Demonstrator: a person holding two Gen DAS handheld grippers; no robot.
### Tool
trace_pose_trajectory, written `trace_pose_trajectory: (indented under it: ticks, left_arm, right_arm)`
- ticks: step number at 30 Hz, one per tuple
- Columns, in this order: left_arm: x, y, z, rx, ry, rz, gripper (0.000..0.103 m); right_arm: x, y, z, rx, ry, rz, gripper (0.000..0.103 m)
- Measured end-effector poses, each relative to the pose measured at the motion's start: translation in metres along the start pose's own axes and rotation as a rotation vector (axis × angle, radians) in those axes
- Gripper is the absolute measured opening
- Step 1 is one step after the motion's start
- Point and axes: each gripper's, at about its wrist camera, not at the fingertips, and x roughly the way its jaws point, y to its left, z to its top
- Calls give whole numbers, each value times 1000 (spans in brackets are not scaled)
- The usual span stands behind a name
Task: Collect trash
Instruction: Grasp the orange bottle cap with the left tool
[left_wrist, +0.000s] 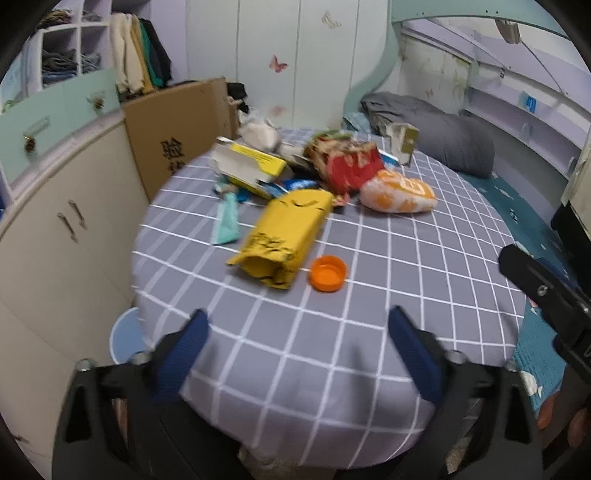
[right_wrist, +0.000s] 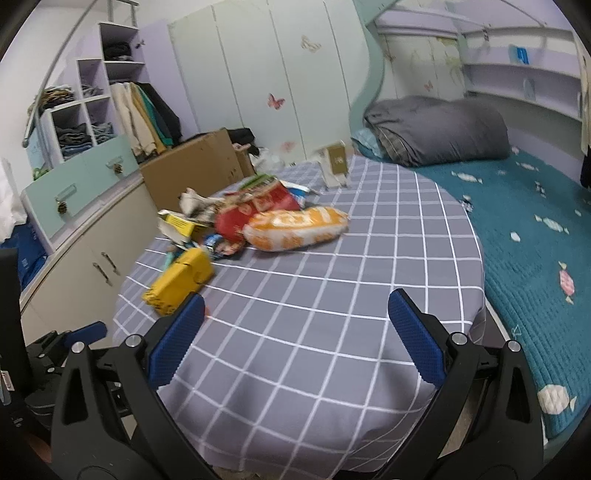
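With nothing collected yet, the left gripper (left_wrist: 297, 326) and right gripper (right_wrist: 295, 308) hang empty, jaws apart, over the round grey checked tablecloth (left_wrist: 369, 332), near whose far edge the crumpled wrappers (left_wrist: 347, 166) lie heaped, so next comes reaching for the yellow carton (left_wrist: 284, 236) nearest.

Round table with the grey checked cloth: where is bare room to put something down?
The near half of the round grey-checked table is bare, also the right side toward the teal bedspread. Crowded: far left, around the yellow carton, the orange cap and the orange-white bag.
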Motion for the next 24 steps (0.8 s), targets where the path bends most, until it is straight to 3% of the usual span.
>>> trace_pose_trajectory:
  ticks: [4, 8, 11, 14, 17, 24]
  left_arm:
    - [21, -11, 2, -3, 61, -64, 64]
    - [40, -21, 9, 40, 53, -13, 63]
    - [54, -20, 16, 34, 72, -21, 61]
    - [60, -21, 21, 34, 75, -28, 51]
    - [64, -25, 23, 65, 58, 12, 30]
    - [30, -17, 25, 53, -26, -113, 29]
  right_arm:
    - [16, -15, 1, 26, 27, -9, 97]
    - [29, -24, 3, 39, 46, -6, 97]
    - [38, -26, 3, 38, 68, 9, 97]
    - [47, -26, 4, 31, 82, 18, 97]
    - [55, -25, 5, 30, 96, 27, 97]
    - [53, -16, 14, 26, 85, 63, 97]
